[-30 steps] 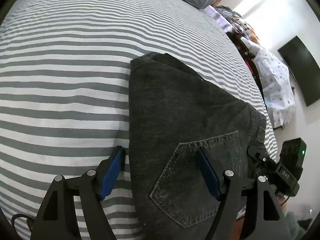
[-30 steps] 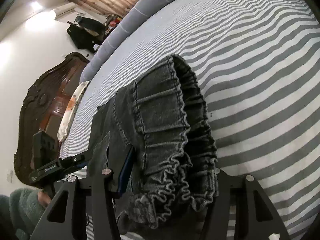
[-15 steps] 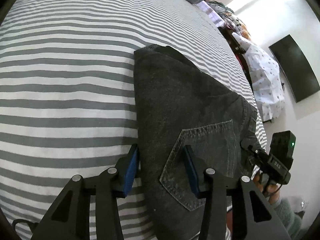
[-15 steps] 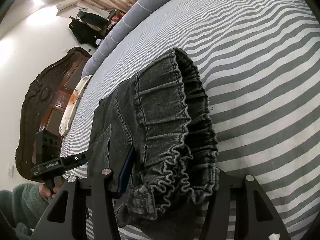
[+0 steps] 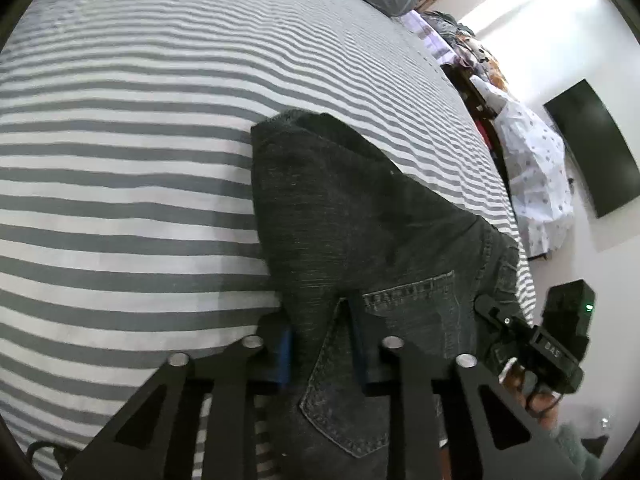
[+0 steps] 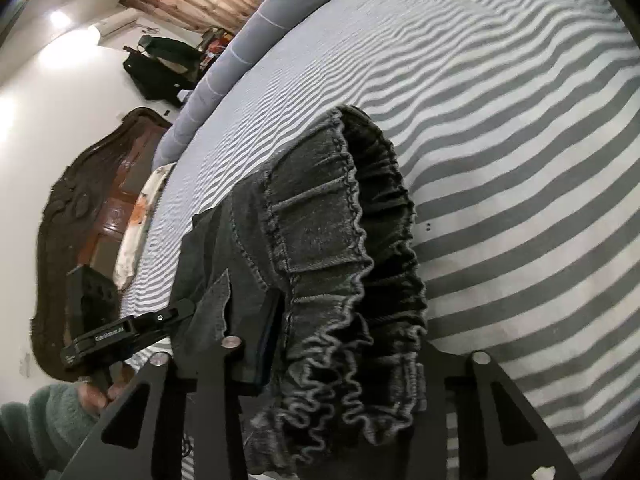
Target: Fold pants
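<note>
While both tongs are closing, left tongs [image 5: 320, 344] are pinching the pants [image 5: 360, 216] at the pocket edge. Right tongs [image 6: 344, 344] are clamping the gathered waistband [image 6: 360, 280]. Next, judged: lifting both corners together, folding forward across the bed [image 5: 120, 120].

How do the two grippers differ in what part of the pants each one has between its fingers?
The left gripper has closed on a flat, smooth fold of the pants by the back pocket; the right gripper has closed around the bunched, ruffled waistband. The left fingers sit close together; the right stand wider apart, one hidden behind cloth. Both point down at the striped bed.
</note>
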A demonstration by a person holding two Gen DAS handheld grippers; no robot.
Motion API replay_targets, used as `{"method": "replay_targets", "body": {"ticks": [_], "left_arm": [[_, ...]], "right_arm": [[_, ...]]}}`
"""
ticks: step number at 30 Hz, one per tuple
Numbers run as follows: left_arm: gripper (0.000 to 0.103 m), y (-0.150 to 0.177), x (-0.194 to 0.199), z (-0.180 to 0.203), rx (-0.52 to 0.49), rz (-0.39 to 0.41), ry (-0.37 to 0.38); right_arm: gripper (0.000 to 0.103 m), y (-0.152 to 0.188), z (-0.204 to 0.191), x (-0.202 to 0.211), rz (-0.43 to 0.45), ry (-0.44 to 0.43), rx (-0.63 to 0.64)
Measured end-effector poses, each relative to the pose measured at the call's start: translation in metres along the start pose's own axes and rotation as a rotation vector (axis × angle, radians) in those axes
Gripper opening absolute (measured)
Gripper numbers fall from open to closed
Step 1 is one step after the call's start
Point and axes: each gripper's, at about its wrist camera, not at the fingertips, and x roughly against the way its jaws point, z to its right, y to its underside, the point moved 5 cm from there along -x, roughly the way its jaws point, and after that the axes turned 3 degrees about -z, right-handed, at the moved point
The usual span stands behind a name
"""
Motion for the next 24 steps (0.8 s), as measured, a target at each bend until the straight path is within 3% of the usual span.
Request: {"method": "replay_targets", "body": {"ticks": [5, 13, 24], "left_arm": [[0.013, 0.001, 0.006, 0.01, -0.035, 0.013, -0.048], [0.01, 0.0, 0.027, 0.024, -0.053, 0.04, -0.003], [0.01, 0.0, 0.077, 0.01, -0.085, 0.099, -0.076]], "right_arm": [[0.027, 0.003, -0.012, 0.007, 0.024, 0.068, -0.018], [0.025, 0.005, -0.044, 0.02, 0.041, 0.158, 0.016], [0.024, 0.015, -0.107, 0.017, 0.023, 0.114, 0.087]]}}
